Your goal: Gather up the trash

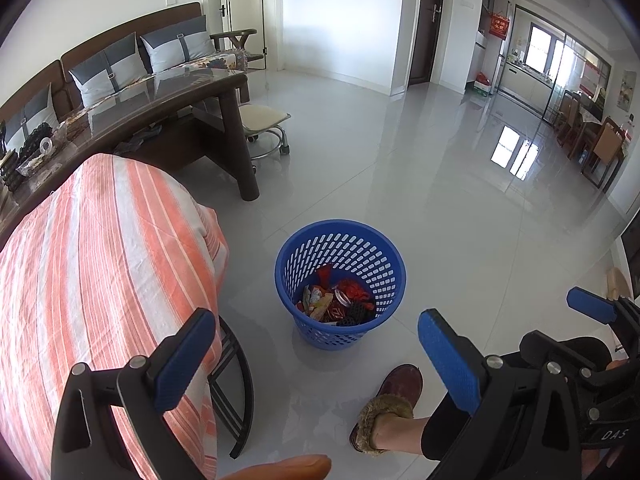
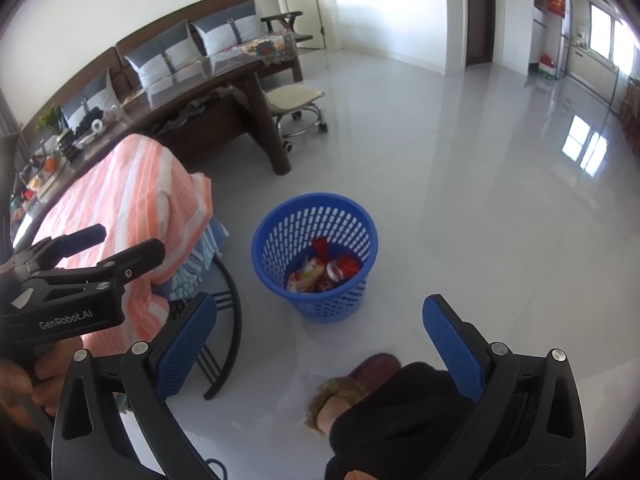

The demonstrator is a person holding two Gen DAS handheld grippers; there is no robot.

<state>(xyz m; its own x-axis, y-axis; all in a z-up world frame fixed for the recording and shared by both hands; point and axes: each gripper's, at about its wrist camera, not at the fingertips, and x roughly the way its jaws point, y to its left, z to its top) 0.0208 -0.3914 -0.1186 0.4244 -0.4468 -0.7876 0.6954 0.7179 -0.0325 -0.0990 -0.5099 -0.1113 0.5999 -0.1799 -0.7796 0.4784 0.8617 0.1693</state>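
A blue perforated basket (image 1: 304, 330) (image 2: 266, 264) stands on the glossy floor just ahead of both grippers. Inside it lies trash (image 1: 336, 300) (image 2: 324, 272): red and yellow wrappers, a can and a black piece. My left gripper (image 1: 316, 360) hovers above and short of the basket, open, with nothing between its blue pads. My right gripper (image 2: 320, 344) is likewise open and holds nothing. Each gripper shows in the other's view: the right gripper (image 1: 580, 328) at the right edge, the left gripper (image 2: 124, 246) at the left, over the striped cloth.
An orange-and-white striped cloth (image 1: 100, 272) covers a black-framed seat left of the basket. Behind it stand a dark wooden table (image 1: 200, 96), a rolling stool (image 1: 264, 120) and a sofa with cushions (image 1: 108, 68). A person's slippered foot (image 1: 392, 400) rests near the basket. Shiny floor (image 1: 440, 184) stretches to the right.
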